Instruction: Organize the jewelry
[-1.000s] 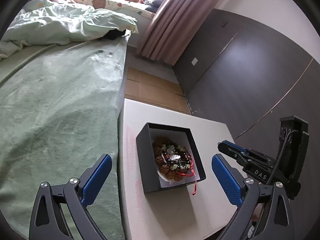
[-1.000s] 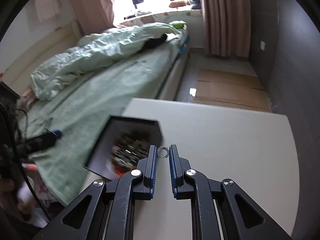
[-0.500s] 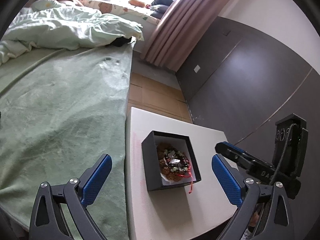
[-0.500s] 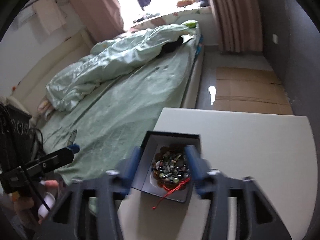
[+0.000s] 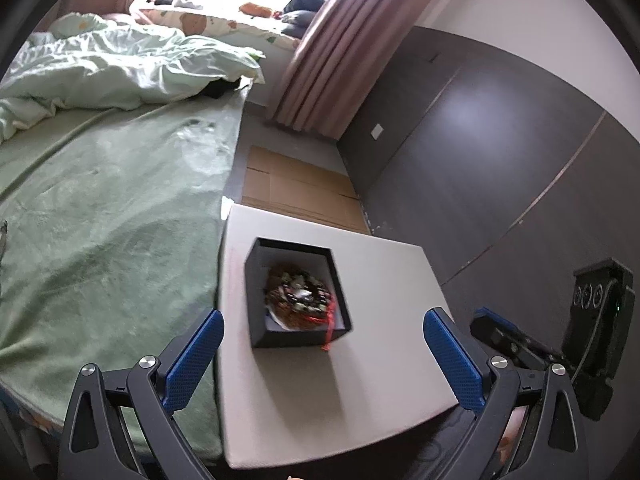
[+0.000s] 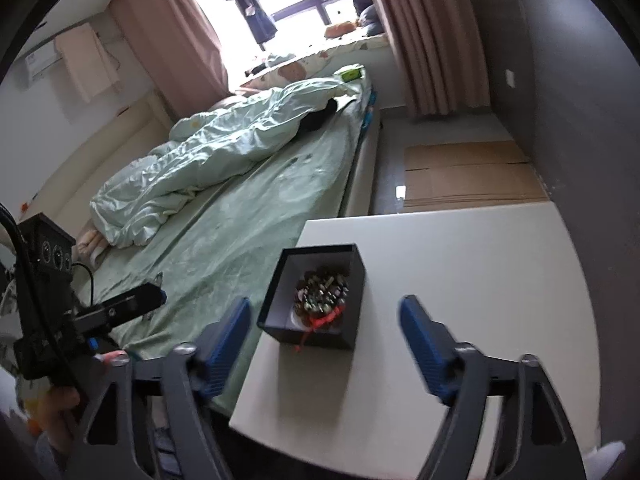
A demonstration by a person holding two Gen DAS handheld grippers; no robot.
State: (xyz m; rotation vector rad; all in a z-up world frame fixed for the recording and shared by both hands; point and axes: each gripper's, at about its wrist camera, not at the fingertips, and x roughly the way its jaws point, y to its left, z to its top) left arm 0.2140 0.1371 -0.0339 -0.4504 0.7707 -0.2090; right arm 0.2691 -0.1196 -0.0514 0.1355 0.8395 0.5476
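Observation:
A black open box [image 5: 297, 338] stands on the white table [image 5: 384, 276], holding a pile of beaded bracelets [image 5: 298, 300]; a red cord [image 5: 330, 330] hangs over its front wall. My left gripper [image 5: 322, 316] hovers open above and short of the box, with nothing between its fingers. In the right wrist view the same box [image 6: 320, 339] and bracelets [image 6: 320, 294] lie ahead of my right gripper [image 6: 325, 305]. Its jaws are opening wide and are empty. I cannot make out a small ring anywhere.
The table's left edge meets a bed with a green sheet [image 5: 100, 220] and a crumpled quilt [image 6: 208, 160]. Flattened cardboard [image 6: 468, 176] lies on the floor beyond the table, and a dark wall [image 5: 480, 152] runs along the right. A hand [image 6: 60, 400] holds the left gripper [image 6: 132, 304].
My right gripper was shut on a small silver ring and now stands wide with nothing in it. Both grippers have drawn back and up from the box.

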